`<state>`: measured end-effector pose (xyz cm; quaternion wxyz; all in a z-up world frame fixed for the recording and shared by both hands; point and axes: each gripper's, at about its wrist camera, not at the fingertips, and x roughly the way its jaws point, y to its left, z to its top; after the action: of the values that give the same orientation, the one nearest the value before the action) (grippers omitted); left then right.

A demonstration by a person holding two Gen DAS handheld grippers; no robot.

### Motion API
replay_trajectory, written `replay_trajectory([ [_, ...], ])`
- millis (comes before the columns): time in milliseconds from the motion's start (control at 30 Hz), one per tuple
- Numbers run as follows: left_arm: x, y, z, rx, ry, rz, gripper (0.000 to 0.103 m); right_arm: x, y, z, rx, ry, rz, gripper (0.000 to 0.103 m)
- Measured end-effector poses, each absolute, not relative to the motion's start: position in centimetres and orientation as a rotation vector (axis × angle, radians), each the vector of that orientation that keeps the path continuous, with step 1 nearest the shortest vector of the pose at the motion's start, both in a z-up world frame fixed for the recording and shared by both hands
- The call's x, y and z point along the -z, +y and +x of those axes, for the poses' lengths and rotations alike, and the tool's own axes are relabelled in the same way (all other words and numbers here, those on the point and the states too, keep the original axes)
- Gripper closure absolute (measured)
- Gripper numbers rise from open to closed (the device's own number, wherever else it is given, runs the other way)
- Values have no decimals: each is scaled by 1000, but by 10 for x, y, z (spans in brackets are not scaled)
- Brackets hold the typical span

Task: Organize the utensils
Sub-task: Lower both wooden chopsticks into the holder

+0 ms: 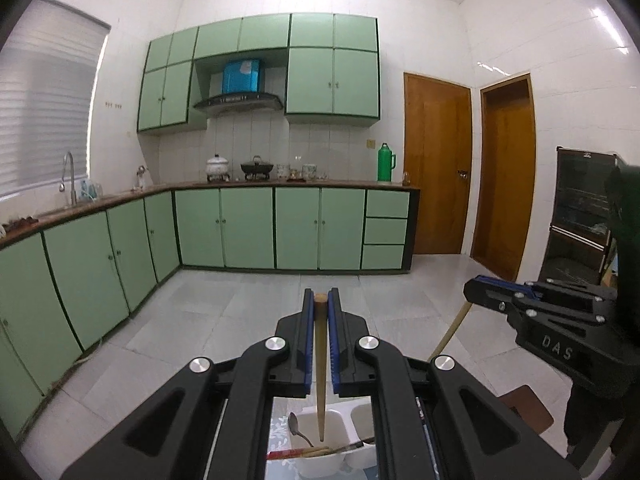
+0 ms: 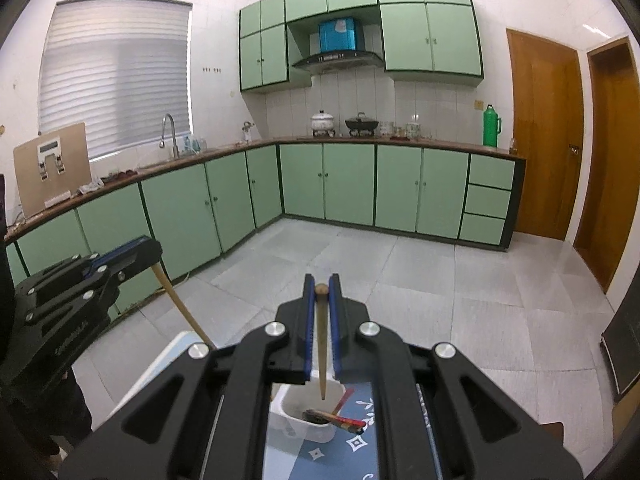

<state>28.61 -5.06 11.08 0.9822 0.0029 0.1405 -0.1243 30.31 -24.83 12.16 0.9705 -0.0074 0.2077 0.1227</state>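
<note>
My left gripper (image 1: pixel 320 300) is shut on a plain wooden chopstick (image 1: pixel 320 360) that hangs point down over a white divided container (image 1: pixel 344 416). In that container lie a metal spoon (image 1: pixel 296 428) and a red chopstick (image 1: pixel 288 455). My right gripper (image 2: pixel 321 286) is shut on a second wooden chopstick (image 2: pixel 321 352), its tip above a white container (image 2: pixel 288 412) that holds a red chopstick (image 2: pixel 348 420) and a dark-ended utensil. Each view also shows the other gripper from the side, the right gripper (image 1: pixel 474 290) and the left gripper (image 2: pixel 150 248), each with its stick slanting down.
The containers stand on a table with a blue patterned cloth (image 2: pixel 352 444). Beyond is tiled floor, green kitchen cabinets (image 1: pixel 248 228) along the back and left, two wooden doors (image 1: pixel 436 164) and a dark glass-fronted cabinet (image 1: pixel 580 216) at the right.
</note>
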Motion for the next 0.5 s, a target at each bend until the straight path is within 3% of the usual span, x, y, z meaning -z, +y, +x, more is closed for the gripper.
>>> replay_trajectory([
  [500,-51,-45,340,247,432,-19,96,-53,-238,334,-266,514,-12,97],
])
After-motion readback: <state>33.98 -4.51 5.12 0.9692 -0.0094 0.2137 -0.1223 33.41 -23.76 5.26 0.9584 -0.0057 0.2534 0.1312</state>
